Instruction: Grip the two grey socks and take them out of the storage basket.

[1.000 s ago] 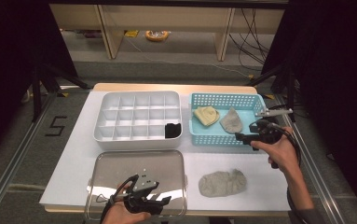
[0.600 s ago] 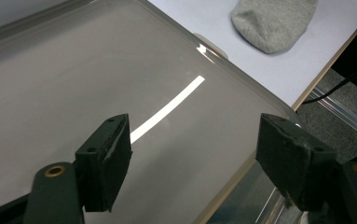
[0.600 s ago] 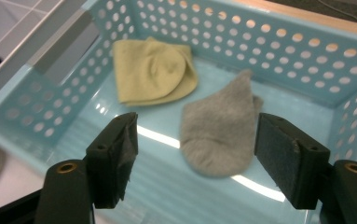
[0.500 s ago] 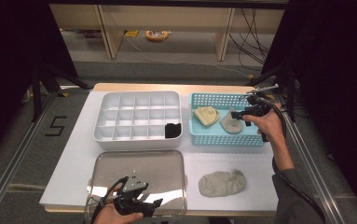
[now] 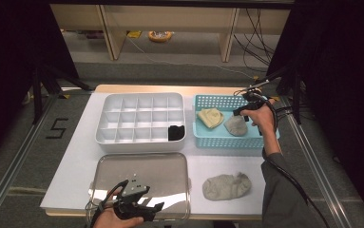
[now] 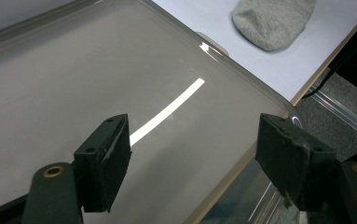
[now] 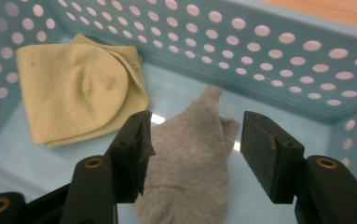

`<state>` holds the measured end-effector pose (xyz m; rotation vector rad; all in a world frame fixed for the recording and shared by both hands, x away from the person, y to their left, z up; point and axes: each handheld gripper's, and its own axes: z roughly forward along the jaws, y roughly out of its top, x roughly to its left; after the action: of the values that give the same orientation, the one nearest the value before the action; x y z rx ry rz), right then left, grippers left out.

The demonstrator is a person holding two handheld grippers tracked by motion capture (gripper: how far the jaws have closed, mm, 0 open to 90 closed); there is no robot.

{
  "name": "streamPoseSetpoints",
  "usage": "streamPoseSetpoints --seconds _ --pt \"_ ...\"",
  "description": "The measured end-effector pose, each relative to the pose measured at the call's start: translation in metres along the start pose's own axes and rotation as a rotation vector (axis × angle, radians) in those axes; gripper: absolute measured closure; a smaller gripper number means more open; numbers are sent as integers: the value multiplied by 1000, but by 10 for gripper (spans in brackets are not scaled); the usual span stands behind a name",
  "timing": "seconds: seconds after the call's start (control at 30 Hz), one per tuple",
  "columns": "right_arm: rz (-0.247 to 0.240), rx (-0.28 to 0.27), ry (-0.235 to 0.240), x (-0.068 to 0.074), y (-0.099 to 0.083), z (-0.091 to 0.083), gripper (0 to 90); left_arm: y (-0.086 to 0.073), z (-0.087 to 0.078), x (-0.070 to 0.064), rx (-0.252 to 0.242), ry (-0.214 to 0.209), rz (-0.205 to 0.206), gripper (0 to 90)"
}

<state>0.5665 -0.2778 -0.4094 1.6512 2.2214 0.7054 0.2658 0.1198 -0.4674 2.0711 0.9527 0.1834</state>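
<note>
The right gripper (image 7: 195, 149) hung inside the blue basket (image 5: 203, 137) at the far right of the counter (image 5: 82, 152), its fingers (image 7: 271, 156) spread apart and released on either side of a grey sock (image 7: 190, 158) that lay on the basket floor. The sock's tip pointed toward the perforated far wall. Just beside it, to its left in the right gripper view, lay a folded yellow sock (image 7: 78, 93), near but apart from the left finger. The basket walls closed in on the gripper from the far side and the right.

Left of the basket stood a white divided tray (image 5: 141, 118) with a black item (image 5: 176, 132) in its near right compartment. On the near counter lay a clear lid (image 5: 141, 175), and to its right a second grey sock (image 5: 226, 186), well apart from the basket.

The left gripper (image 6: 192, 161) hovered over the near edge of the lid, fingers (image 6: 104, 158) wide open and holding nothing; the lid's rim ran between them in the left gripper view.

A second earlier the right gripper had been at the basket's near right corner; since then it had moved over the basket and down to the grey sock. The left gripper had barely shifted.
</note>
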Motion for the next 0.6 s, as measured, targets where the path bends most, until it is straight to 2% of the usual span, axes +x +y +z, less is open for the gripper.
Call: streamPoseSetpoints --seconds 0.03,0.1,0.13,0.17,0.23,0.3,0.4,0.43,0.47,0.5,0.53,0.57,0.6 --pt "-23 21 -16 -3 2 7 466 0 0 1 16 10 32 261" --pt "0 44 -25 -2 3 13 475 0 -1 1 14 4 29 261" --pt "-18 32 -34 -5 4 17 482 0 -1 1 14 4 29 262" --pt "21 45 -32 -3 4 20 482 1 -1 0 6 -2 18 262" --pt "32 52 -28 -4 5 22 488 1 -1 0 4 -1 19 262" --pt "5 53 -30 -8 8 29 525 1 -2 0 0 -5 18 263" --pt "11 65 -30 -8 9 33 538 1 -2 0 -4 -6 16 263" --pt "-5 74 -30 -8 9 37 595 1 -3 -1 -8 -5 15 263" --pt "-5 74 -30 -8 9 37 595 1 -3 -1 -8 -5 15 263" --pt "-23 101 -35 -5 9 40 691 1 -3 -1 1 -4 26 263" --pt "-1 123 -40 -1 9 40 733 1 -4 -1 4 -4 25 263" --pt "-1 123 -40 -1 9 40 733 1 -4 -1 4 -4 25 264" --pt "-9 119 -27 1 10 39 784 1 -4 0 9 4 38 265"
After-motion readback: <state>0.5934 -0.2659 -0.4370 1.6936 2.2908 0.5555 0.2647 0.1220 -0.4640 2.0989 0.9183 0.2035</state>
